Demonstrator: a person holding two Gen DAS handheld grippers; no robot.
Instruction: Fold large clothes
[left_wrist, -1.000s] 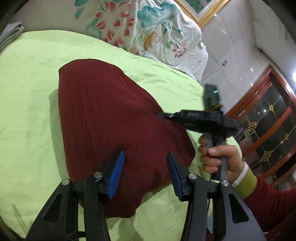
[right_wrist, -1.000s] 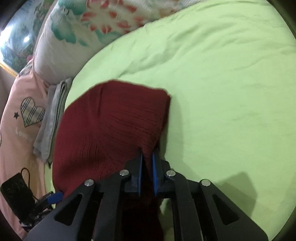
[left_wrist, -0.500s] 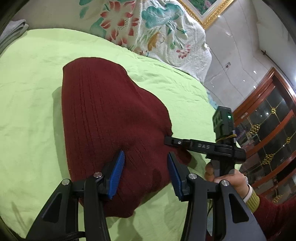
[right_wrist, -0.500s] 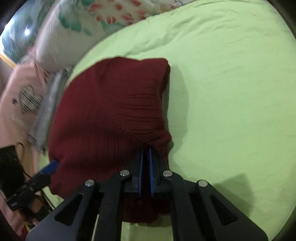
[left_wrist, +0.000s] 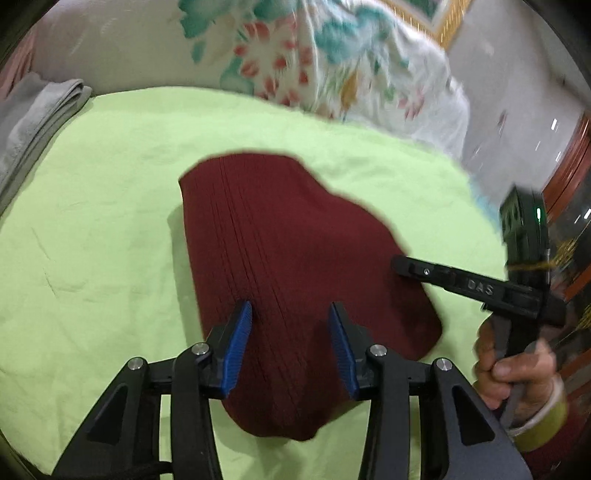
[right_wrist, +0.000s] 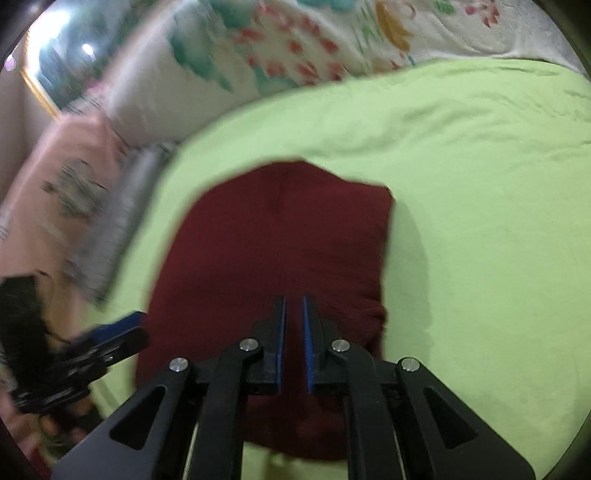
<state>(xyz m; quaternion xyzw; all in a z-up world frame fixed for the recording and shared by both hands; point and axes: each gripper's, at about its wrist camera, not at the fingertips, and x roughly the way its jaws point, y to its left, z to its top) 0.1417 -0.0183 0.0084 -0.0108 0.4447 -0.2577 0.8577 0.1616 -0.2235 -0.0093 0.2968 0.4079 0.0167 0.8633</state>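
Note:
A dark red knitted sweater (left_wrist: 295, 251) lies folded in a compact heap on the green bed sheet (left_wrist: 92, 240). My left gripper (left_wrist: 290, 305) hovers over its near part. Its blue pads are apart and closing, and no cloth is pinched between them. My right gripper (left_wrist: 397, 264) reaches in from the right, held by a hand (left_wrist: 517, 365), its tip over the sweater's right edge. In the right wrist view this gripper (right_wrist: 293, 299) hangs above the sweater (right_wrist: 280, 240). Its jaws are a narrow slit apart and opening, with nothing gripped. The left gripper (right_wrist: 125, 325) shows blurred at the left.
A floral duvet (left_wrist: 314, 55) is piled at the bed's head. Folded grey cloth (left_wrist: 33, 118) lies at the far left edge, beside a pink pillow (right_wrist: 66, 166). A wooden glass-fronted cabinet (left_wrist: 569, 166) stands to the right. Bare green sheet surrounds the sweater.
The right gripper has let go of the sweater's edge and drawn back and up. The left gripper tilted up, showing more of the bed's head, and its jaws narrowed slightly.

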